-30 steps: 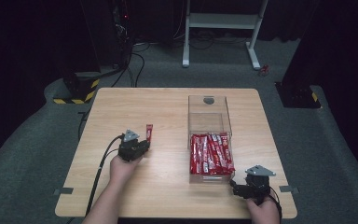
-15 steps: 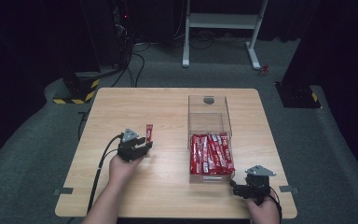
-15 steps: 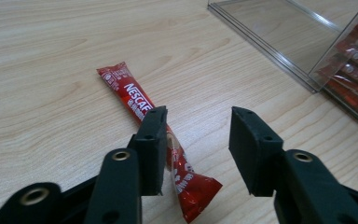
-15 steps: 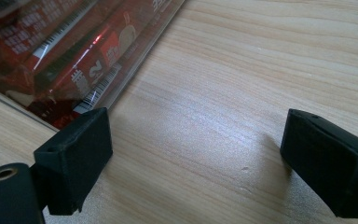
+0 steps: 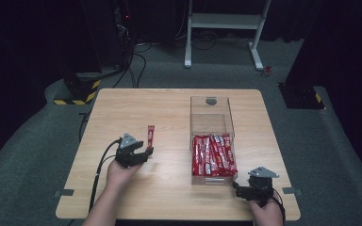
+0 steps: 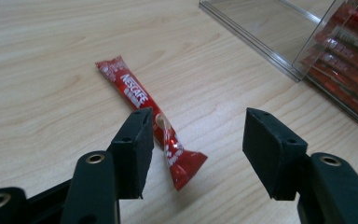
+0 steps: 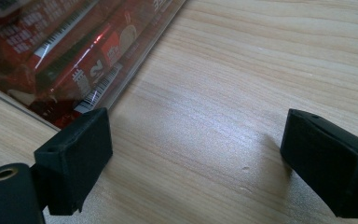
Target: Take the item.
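Left gripper [image 5: 141, 151] sits in the lower left of the high view, on the wooden table [image 5: 169, 113], jaws spread wide with nothing between them. Just above it in the frame lies a single red Nescafé sachet [image 5: 150, 136], flat on the wood, its long axis running almost straight up the picture. In the left gripper view the same gripper [image 6: 193, 140] looks down its two black jaws, and the sachet [image 6: 147, 116] runs diagonally from the upper left toward the centre bottom. Its crimped near end lies in the gap between the jaws, closer to the left-hand jaw. I can't tell whether that jaw brushes the wrapper or sits just above it. The sachet is gripped by nothing.

Over to the upper right of that view, the clear plastic box [image 6: 279, 56] shows a corner and a wall, with red sachets stacked behind it. In the high view the box [image 5: 210, 106] stands right of centre, its upper half bare, its lower half packed with a row of red sachets [image 5: 213, 156] lying side by side. The lone sachet is well apart from the box, off to its left.

Right gripper [image 5: 243, 192] rests at the lower right of the high view, just below the box's near right corner, a hand [image 5: 266, 214] behind it at the bottom edge. In the right gripper view its jaws [image 7: 193, 154] also stand wide, bare wood between them, and the box's wall [image 7: 135, 77] with sachets behind it fills the upper left, just beside the left-hand jaw.
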Tool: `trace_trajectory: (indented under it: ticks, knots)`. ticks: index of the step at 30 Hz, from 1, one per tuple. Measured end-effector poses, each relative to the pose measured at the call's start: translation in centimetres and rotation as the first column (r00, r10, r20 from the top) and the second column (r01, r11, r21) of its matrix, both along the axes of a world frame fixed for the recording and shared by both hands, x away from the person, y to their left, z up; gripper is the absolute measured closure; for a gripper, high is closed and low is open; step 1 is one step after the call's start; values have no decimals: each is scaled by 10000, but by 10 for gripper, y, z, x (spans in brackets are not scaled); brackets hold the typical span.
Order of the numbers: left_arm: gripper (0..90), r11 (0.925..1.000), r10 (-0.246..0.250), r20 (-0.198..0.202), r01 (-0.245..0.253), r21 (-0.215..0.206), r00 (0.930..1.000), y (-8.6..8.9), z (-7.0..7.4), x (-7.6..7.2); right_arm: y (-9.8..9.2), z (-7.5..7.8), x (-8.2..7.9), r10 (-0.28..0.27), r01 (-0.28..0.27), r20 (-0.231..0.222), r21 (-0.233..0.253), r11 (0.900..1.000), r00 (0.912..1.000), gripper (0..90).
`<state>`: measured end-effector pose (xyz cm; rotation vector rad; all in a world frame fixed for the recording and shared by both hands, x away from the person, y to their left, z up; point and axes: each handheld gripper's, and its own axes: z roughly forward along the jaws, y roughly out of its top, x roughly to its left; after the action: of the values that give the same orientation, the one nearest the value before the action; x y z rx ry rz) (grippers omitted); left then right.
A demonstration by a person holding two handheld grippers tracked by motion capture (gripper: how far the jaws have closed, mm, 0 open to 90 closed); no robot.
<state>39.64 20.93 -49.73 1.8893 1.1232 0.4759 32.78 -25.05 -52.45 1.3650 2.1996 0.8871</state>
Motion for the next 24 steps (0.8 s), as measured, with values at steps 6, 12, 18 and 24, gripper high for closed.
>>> trace_trajectory:
  ticks: [6, 12, 18, 24]
  knots:
    - [422, 10000, 75, -55, -75, 16, 10000, 8, 0, -10, 0, 0, 0, 2, -2, -2, 2, 10000, 10000, 87]
    - [416, 9997, 225, -242, -222, 141, 9995, 24, -5, -24, 0, 0, 0, 47, -47, -5, 5, 10000, 10000, 87]
    - [387, 9985, 350, -100, -345, 428, 9993, 39, -8, -42, 0, 0, 0, 60, -60, -21, 25, 10000, 10000, 88]
    - [353, 9979, 358, -114, -351, 543, 9993, 57, -13, -61, -1, 0, 0, 76, -76, -21, 27, 10000, 10000, 88]
